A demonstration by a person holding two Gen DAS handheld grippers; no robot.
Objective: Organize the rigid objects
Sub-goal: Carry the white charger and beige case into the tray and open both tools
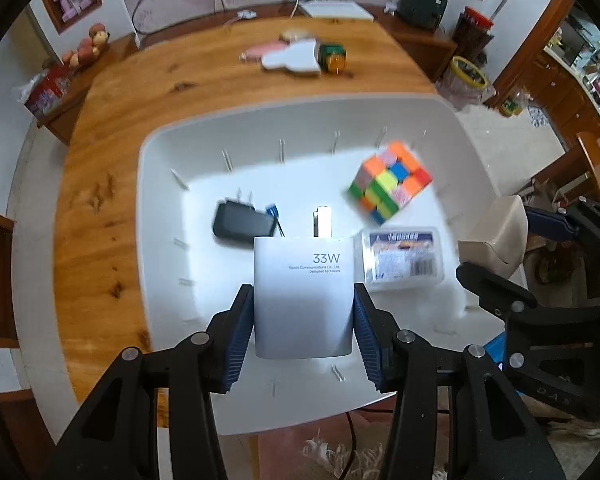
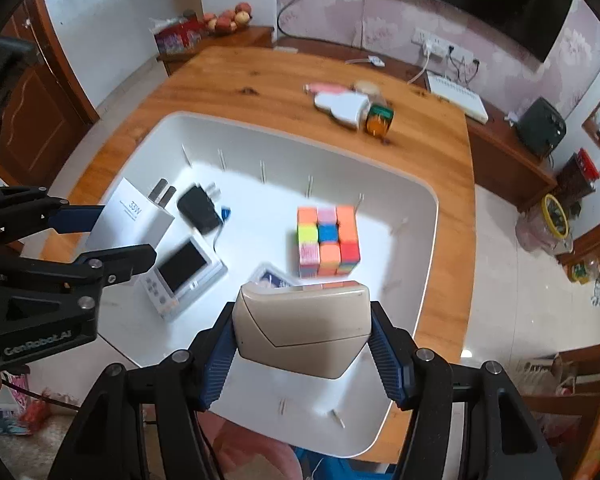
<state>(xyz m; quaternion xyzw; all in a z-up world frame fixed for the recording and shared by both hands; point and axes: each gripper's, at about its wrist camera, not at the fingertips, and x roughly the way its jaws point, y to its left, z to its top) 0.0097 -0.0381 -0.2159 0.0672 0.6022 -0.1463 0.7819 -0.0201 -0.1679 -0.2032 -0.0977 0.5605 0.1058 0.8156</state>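
My left gripper [image 1: 303, 300] is shut on a white 33W charger [image 1: 303, 292] and holds it over the white bin [image 1: 156, 152]. It also shows in the right wrist view [image 2: 130, 216]. My right gripper [image 2: 302, 344] is shut on a beige case [image 2: 302, 328] above the bin's near side [image 2: 428, 216]. In the bin lie a colour cube [image 1: 390, 182], a black adapter [image 1: 242, 224] with a cable, a clear plastic box [image 1: 402, 256] and a white handheld device [image 2: 182, 272].
The bin sits on a wooden table [image 1: 188, 80]. At the table's far side lie a white charger [image 1: 294, 60], a pink item [image 1: 260, 50] and a small green and orange jar [image 1: 332, 58]. A white box [image 1: 336, 10] stands by the wall sockets.
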